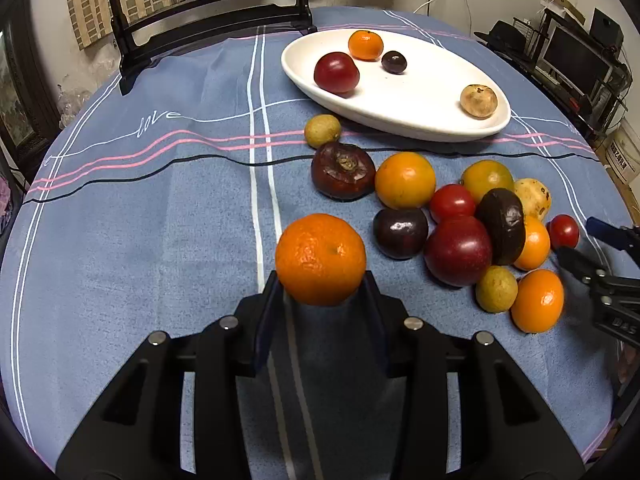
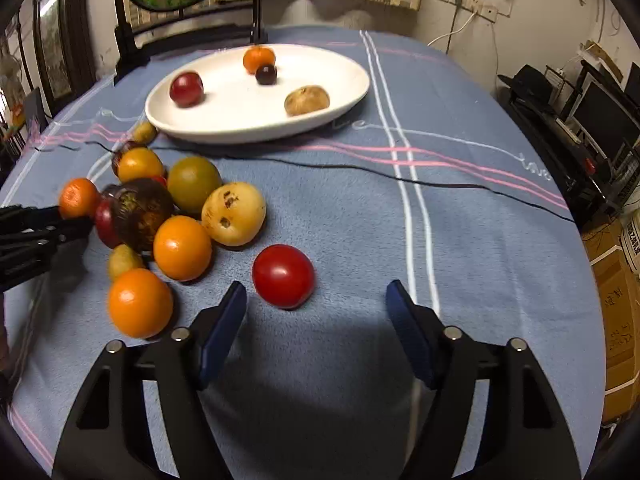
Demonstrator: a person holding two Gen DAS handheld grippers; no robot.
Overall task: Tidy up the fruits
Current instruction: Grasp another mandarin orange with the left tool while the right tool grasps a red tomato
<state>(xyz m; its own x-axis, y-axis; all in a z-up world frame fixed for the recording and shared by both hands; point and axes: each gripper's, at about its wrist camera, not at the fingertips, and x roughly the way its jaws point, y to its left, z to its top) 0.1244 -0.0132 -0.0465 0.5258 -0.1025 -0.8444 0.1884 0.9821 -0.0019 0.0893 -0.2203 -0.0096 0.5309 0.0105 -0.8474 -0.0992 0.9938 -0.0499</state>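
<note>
Mandarin (image 1: 320,259) between left fingers (image 1: 267,304)

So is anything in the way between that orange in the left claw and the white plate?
Partly. The orange sits between the left gripper's pads. Toward the white plate lie a dark brown fruit and a small green one on the cloth; lifted above them, nothing visible blocks it.

Your left gripper (image 1: 320,280) pitched down, jaws clamped; your right gripper (image 2: 316,300) pitched down, jaws apart.
</note>
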